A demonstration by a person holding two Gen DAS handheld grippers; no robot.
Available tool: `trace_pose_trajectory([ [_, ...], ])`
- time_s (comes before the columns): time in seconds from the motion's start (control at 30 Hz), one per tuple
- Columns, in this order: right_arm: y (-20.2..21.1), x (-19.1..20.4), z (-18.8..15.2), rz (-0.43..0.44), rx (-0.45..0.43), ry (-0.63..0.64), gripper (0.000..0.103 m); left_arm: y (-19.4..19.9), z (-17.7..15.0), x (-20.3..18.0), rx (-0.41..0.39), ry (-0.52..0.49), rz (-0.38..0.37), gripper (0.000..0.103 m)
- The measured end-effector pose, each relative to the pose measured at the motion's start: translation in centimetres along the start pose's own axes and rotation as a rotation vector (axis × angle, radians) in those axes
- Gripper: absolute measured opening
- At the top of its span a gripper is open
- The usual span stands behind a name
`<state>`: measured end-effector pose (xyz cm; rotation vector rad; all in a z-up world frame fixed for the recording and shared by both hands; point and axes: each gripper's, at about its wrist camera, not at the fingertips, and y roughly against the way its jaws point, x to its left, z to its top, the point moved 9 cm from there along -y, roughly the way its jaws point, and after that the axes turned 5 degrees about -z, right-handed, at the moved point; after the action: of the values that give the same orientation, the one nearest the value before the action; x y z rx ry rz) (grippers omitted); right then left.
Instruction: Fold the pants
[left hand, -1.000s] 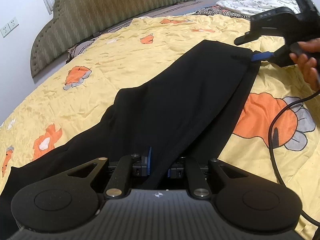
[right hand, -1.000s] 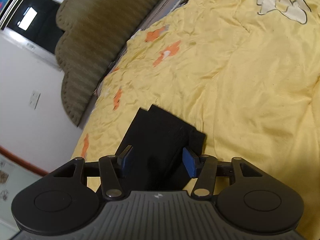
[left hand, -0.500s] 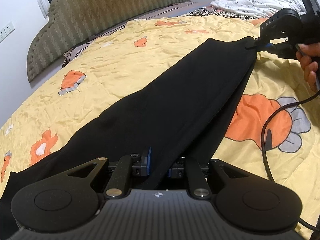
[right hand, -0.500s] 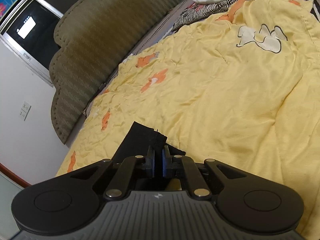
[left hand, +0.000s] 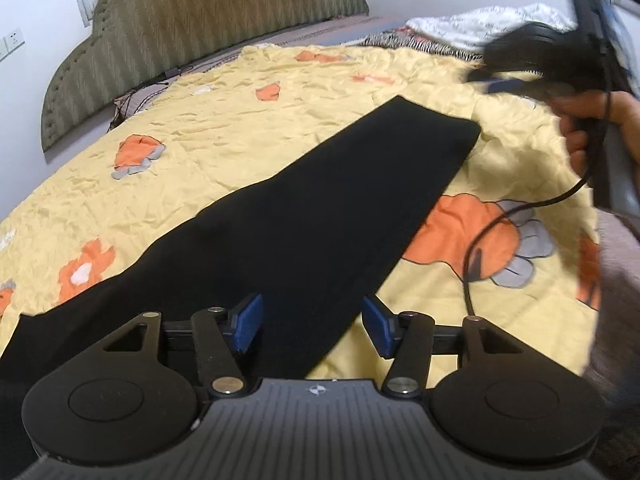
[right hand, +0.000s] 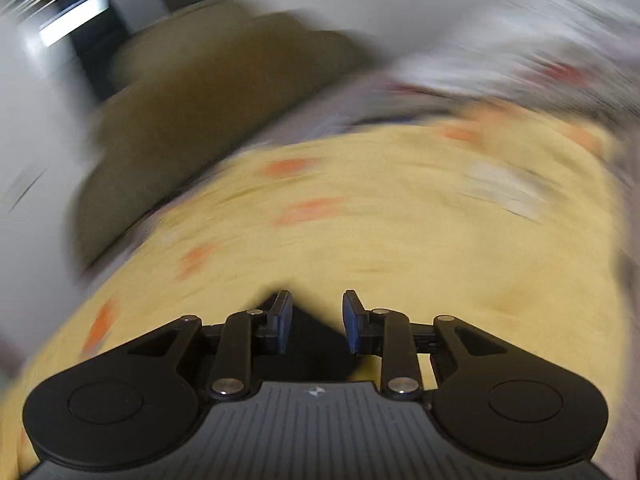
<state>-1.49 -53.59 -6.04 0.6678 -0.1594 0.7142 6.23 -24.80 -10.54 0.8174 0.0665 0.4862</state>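
Note:
The black pants [left hand: 312, 208] lie flat in a long strip across the yellow bedspread [left hand: 224, 128], cuff end at the far right. My left gripper [left hand: 312, 326] hovers over the near part of the pants; its jaws are opening, and the blue pads stand clear of the cloth below. In the left wrist view, my right gripper [left hand: 494, 82] is blurred and lifted above the cuff end, held by a hand [left hand: 580, 120]. In the blurred right wrist view the right gripper [right hand: 316, 322] has its jaws opening, with a dark corner of the pants [right hand: 316, 340] below them, not pinched.
A padded olive headboard [left hand: 192, 28] stands at the far side of the bed. White and zebra-striped bedding [left hand: 452, 34] is heaped at the far right. A black cable [left hand: 480, 240] hangs from the right gripper over the bedspread.
Both grippers have let go of the pants, which now lie flat. The left jaws have spread apart. The right gripper has lifted off the cuff and swung, blurring its view.

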Motion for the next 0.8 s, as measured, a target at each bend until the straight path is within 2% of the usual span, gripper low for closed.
trace_pose_trajectory([
  [0.1, -0.1, 10.8, -3.8, 0.286, 0.162, 0.316, 0.028, 2.4, -1.3, 2.2, -0.012, 0.066, 0.068, 0.06],
  [0.17, 0.2, 17.3, -7.7, 0.463, 0.276, 0.476, 0.029, 4.4, -2.6, 4.9, -0.015, 0.151, 0.136, 0.062],
  [0.2, 0.4, 20.0, -9.6, 0.523, 0.32, 0.549, 0.03, 5.5, -3.4, 6.6, -0.013, 0.203, 0.18, 0.063],
  [0.27, 0.6, 24.8, -13.8, 0.627, 0.401, 0.718, 0.04, 7.6, -5.2, 10.2, -0.003, 0.301, 0.286, 0.064],
  [0.3, 0.5, 26.7, -15.6, 0.659, 0.428, 0.798, 0.049, 8.7, -6.0, 12.0, 0.001, 0.342, 0.342, 0.065],
  [0.33, 0.2, 28.2, -17.2, 0.667, 0.453, 0.869, 0.056, 9.8, -6.9, 13.8, 0.007, 0.376, 0.396, 0.066],
  [0.4, -0.8, 30.5, -20.2, 0.676, 0.514, 0.987, 0.056, 11.3, -8.2, 16.4, 0.015, 0.414, 0.479, 0.067],
  [0.43, -1.5, 31.2, -21.0, 0.68, 0.517, 1.01, 0.06, 11.7, -8.5, 17.4, 0.018, 0.429, 0.511, 0.067],
  [0.53, -4.0, 33.7, -19.8, 0.659, 0.489, 0.936, 0.062, 12.4, -8.9, 20.0, 0.007, 0.502, 0.575, 0.071],
  [0.63, -6.1, 34.1, -17.1, 0.532, 0.419, 0.832, 0.064, 11.9, -9.0, 21.7, 0.004, 0.563, 0.585, 0.072],
  [0.67, -5.7, 34.1, -16.6, 0.551, 0.418, 0.807, 0.064, 11.7, -8.7, 21.8, -0.002, 0.56, 0.574, 0.073],
  [0.73, -4.1, 34.3, -16.9, 0.655, 0.449, 0.797, 0.062, 10.8, -8.0, 21.6, 0.002, 0.528, 0.558, 0.076],
  [0.77, -3.6, 34.2, -17.5, 0.664, 0.466, 0.82, 0.062, 10.0, -7.3, 21.5, 0.006, 0.505, 0.554, 0.077],
  [0.8, -3.7, 34.0, -18.2, 0.635, 0.467, 0.854, 0.062, 9.4, -6.9, 21.5, 0.008, 0.485, 0.547, 0.078],
])
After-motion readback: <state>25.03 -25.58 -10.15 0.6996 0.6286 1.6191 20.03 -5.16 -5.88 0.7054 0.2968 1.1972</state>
